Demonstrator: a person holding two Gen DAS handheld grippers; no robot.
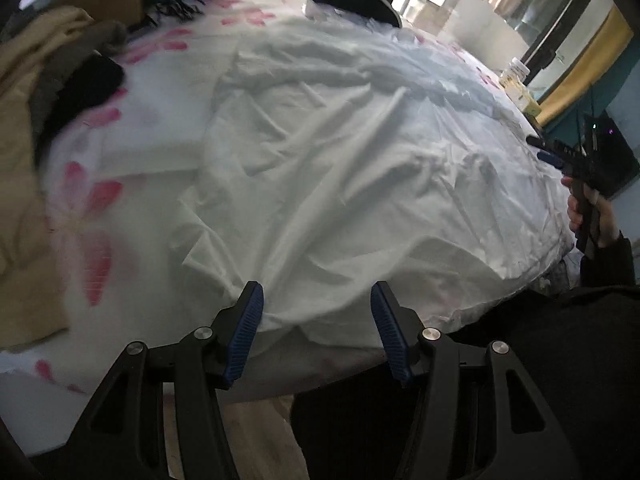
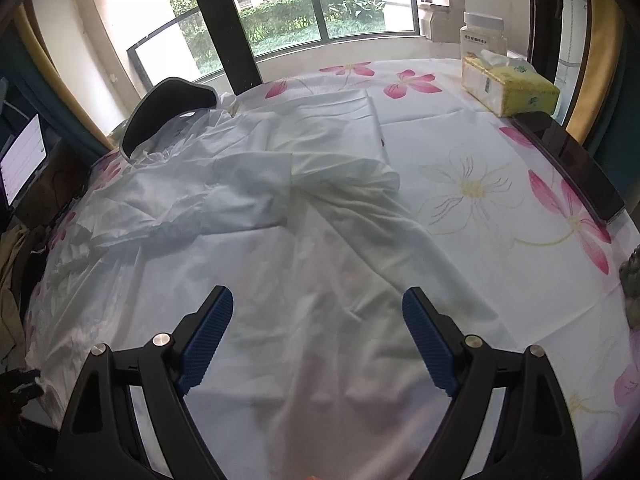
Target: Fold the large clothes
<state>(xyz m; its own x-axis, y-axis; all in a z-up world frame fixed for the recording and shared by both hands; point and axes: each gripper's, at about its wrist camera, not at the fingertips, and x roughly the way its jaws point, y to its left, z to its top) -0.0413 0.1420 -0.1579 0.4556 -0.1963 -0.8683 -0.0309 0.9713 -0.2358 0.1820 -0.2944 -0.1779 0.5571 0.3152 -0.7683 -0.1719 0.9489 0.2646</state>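
In the left wrist view, the left gripper point(image 1: 317, 304) is hanging with its jaws spread and pinching nothing, just short of the near hem of the white garment point(image 1: 340, 152). The garment is lying crumpled across the floral tablecloth point(image 1: 92, 208), its hem hanging a little over the table edge. A risk here: the cloth is bunching into thick ridges at the hem, so a bite may take several layers or the tablecloth as well, dragging everything askew. This view alone is showing the pile of beige clothes point(image 1: 24, 128) left of the garment, and the person's right hand point(image 1: 588, 216) at the garment's right edge.

In the right wrist view, the right gripper point(image 2: 318, 312) is hovering over the garment's lower body, its jaws also spread and holding nothing. Only here is a sleeve point(image 2: 224, 196) seen folded across the chest, likely to slip if the cloth is tugged. The tissue box point(image 2: 512, 88) is sitting well beyond the garment, to its right.
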